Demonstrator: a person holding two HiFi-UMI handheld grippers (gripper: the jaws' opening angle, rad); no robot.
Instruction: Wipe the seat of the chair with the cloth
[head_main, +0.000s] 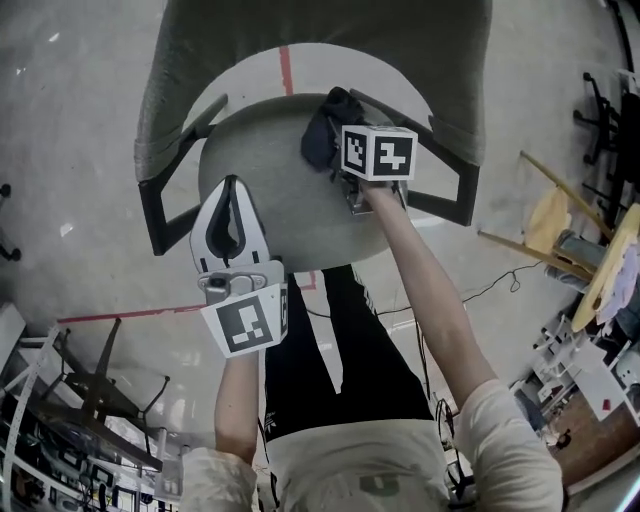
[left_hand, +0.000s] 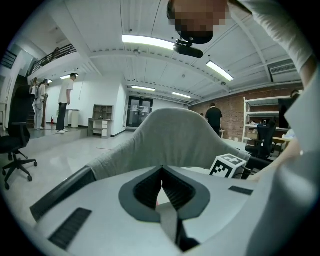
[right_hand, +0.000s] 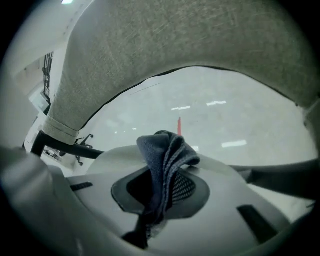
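Below you on the grey floor (head_main: 70, 120): chair (head_main: 180, 90), grey fabric backrest (head_main: 400, 40) on the far side, black arm frames (head_main: 160, 215) left and right. Seat (head_main: 290, 210) is round and pale grey, right in front of your legs. Red tape line (head_main: 287, 68) on the floor shows through the gap between the backrest and the seat.

Cloth (head_main: 322, 135) is dark blue-grey and bunched up at the seat's far right edge, close to that gap. Can't tell from above whether it presses on the fabric.

Your right tongs (right_hand: 162, 175) are clenched on the cloth. The right gripper view shows a folded wad pinched between the pads and sticking out past the tips, toward the backrest. Their marker cube (head_main: 378, 152) sits just beside the cloth on your side.

Your left tongs (head_main: 232, 198) are clenched on nothing. Tips meet, aimed at the backrest, over the seat's left front. Contact with the seat is not readable.
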